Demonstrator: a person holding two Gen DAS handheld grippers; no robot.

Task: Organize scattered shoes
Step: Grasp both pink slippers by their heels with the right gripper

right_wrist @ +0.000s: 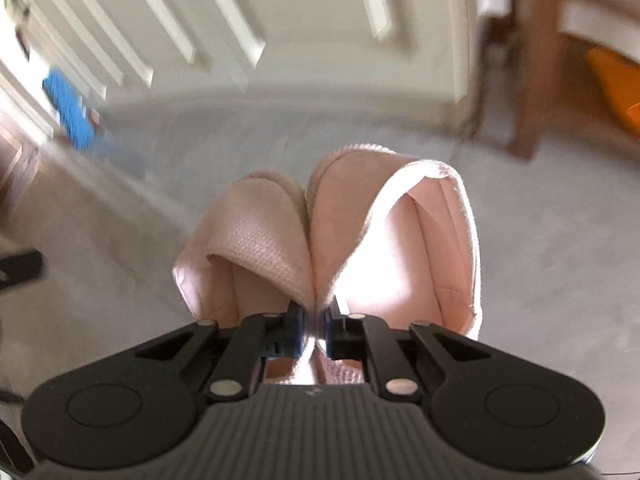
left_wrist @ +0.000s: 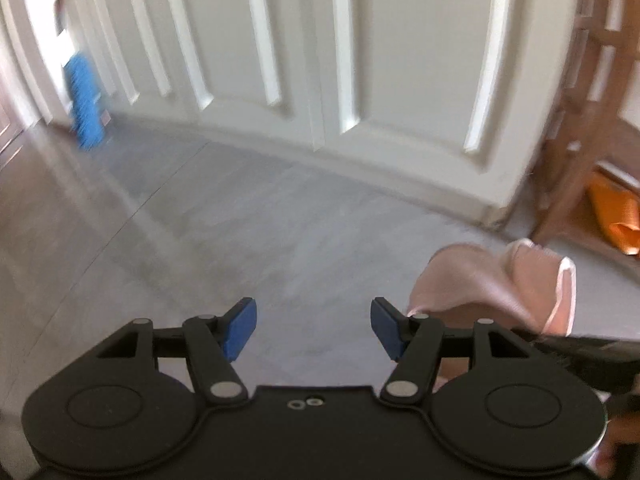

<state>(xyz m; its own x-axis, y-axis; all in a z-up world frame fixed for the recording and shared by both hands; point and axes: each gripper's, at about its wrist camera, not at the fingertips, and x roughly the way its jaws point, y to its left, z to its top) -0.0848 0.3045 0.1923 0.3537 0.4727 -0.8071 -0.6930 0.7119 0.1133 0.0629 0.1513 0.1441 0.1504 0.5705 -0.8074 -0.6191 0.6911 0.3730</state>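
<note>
Carrying a pair of pink slippers is the step in hand, as far as these views allow a judgement: the right gripper has its blue pads pinched tight on the two inner edges of the slippers, pressed together where they meet, so both hang as one bundle in front of the camera with their toes toward twelve o'clock and their openings facing the lens. They look clear of the grey floor, though blur makes contact hard to rule out. The left gripper stands wide with nothing between its pads; in its view the same slippers show at about four o'clock, just beside its right finger. White panelled doors fill the far side at twelve, a blue thing stands by them at ten, and a wooden frame with something orange under it sits at three; none of these can be told clearly as a shoe rack. The next move calls for finding the place where the shoes belong, which no view shows for certain, and bringing the bundle there low and level so the pinched edges do not slip out. Setting them down wants the soles flat on the floor and toes lined up before the jaws part; the free left tool could steady or square one slipper.
</note>
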